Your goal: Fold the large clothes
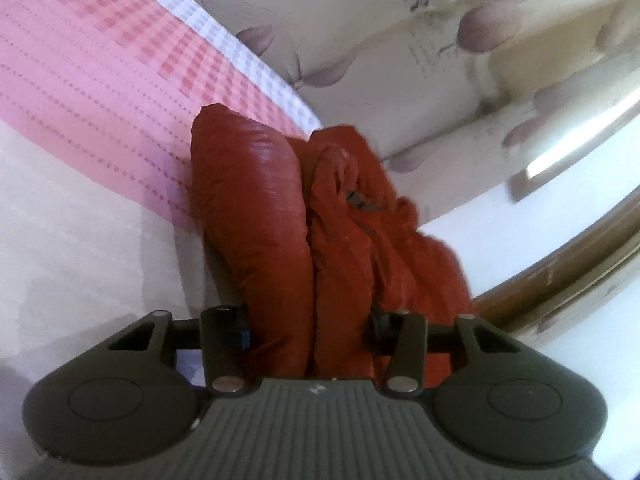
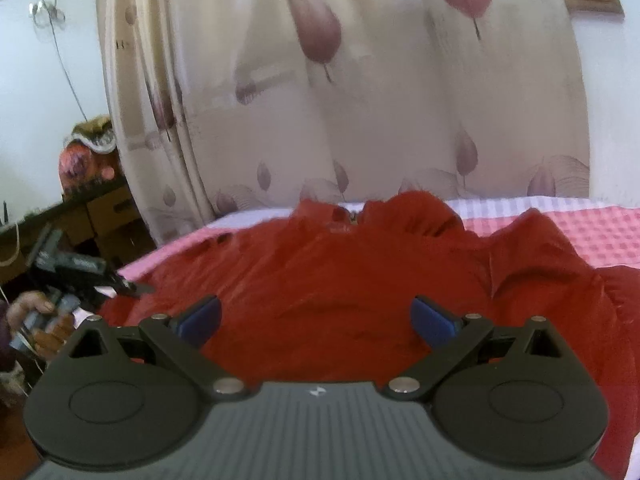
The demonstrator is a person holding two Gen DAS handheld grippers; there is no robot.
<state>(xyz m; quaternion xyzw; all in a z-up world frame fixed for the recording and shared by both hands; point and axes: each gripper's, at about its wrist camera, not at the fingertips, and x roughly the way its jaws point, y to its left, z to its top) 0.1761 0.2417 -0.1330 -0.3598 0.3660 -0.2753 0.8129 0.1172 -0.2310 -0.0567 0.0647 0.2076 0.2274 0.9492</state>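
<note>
A big red puffy jacket (image 2: 360, 280) lies on a bed with a pink checked bedspread (image 1: 100, 60). In the left wrist view, the left gripper (image 1: 312, 332) pinches a thick bunch of the jacket, and the red cloth fills the whole gap between its two fingers (image 1: 224, 332). The bunch sticks out in front of the gripper in two fat rolls, side by side and touching. A small dark zipper pull (image 1: 356, 200) peeks out of the right roll. In the right wrist view, the right gripper (image 2: 316, 316) is spread wide with nothing in it. Its blue pads (image 2: 434, 320) hang just over the flat middle of the jacket, and I cannot tell if they touch the cloth. The jacket collar (image 2: 352, 216) points away from this gripper, toward the far edge of the bed, and its zipper is partly closed at the neck. A white checked strip (image 1: 224, 36) runs along the far edge of the bedspread. Behind the bed hangs a cream curtain (image 2: 360, 100) with purple leaf shapes on it. At the far left of the right wrist view the person's hand (image 2: 36, 320) holds the other gripper at the jacket's edge. Behind it is a brown box (image 2: 108, 204) under a dark shelf; what is inside the box is hidden.
</note>
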